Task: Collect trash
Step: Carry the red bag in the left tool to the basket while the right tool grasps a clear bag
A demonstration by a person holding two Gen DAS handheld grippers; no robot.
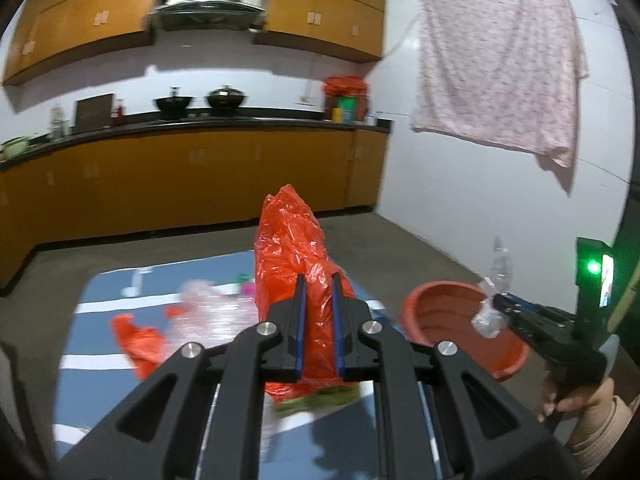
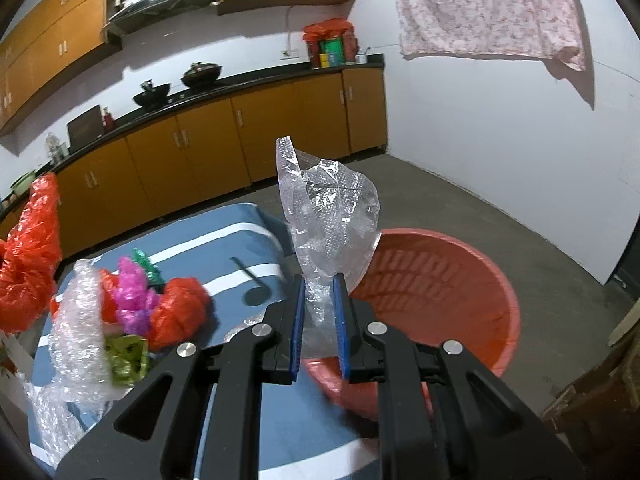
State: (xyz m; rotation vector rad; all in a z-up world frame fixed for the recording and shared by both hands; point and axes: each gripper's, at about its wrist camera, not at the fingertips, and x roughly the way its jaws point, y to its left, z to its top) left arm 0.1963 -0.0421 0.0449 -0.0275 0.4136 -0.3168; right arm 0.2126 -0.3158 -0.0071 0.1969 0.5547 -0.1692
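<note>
Kitchen table [image 2: 240, 248]: crumpled wrappers [image 2: 132, 300] left.
Left gripper [image 1: 319, 280]: clamps red bag [image 1: 288, 248], lifted over the table.
Right gripper [image 2: 319, 280]: clamps clear bubble wrap [image 2: 328, 220] above the red basin [image 2: 460, 280].
Progress: basin looks empty, early.

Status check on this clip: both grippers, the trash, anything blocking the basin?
Left gripper shut on orange plastic bag. Right gripper shut on clear bubble wrap, above red basin rim. More wrappers on blue table. Basin path clear.

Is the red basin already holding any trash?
No. The red basin shows only its bare ribbed inside; the clear plastic bag is held above it.
</note>
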